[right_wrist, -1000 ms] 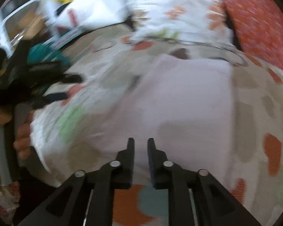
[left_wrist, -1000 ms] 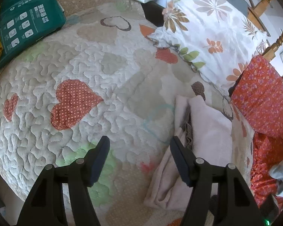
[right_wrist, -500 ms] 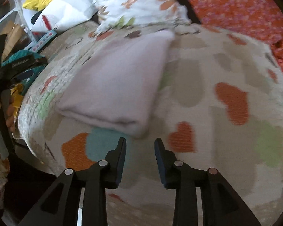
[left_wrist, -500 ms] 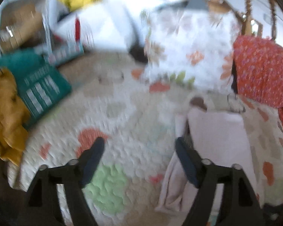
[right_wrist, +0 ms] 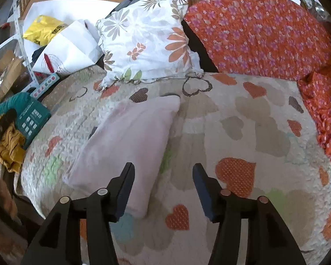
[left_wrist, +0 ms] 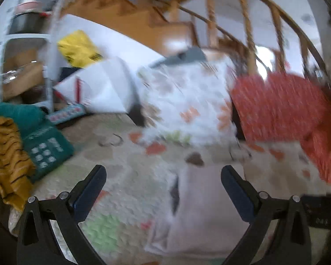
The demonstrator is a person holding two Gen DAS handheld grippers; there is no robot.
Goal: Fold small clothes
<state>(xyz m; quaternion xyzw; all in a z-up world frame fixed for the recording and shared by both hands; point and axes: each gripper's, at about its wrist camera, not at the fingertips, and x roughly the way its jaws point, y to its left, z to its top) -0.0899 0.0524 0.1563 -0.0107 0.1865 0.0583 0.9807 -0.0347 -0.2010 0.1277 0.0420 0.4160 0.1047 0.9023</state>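
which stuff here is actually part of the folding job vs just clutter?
Job:
- folded pale pink cloth garment
- open left gripper
- open right gripper

Clutter:
- white floral pillow
- teal plastic pack
- yellow striped cloth
- orange flowered cover

Both wrist views above quilt (right_wrist: 242, 114), facing pillows (left_wrist: 187, 110).

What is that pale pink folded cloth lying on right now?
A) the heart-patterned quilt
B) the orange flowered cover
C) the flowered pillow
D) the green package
A: in the right wrist view the pale pink folded cloth lies flat on the heart-patterned quilt, apart from the flowered pillow behind it.
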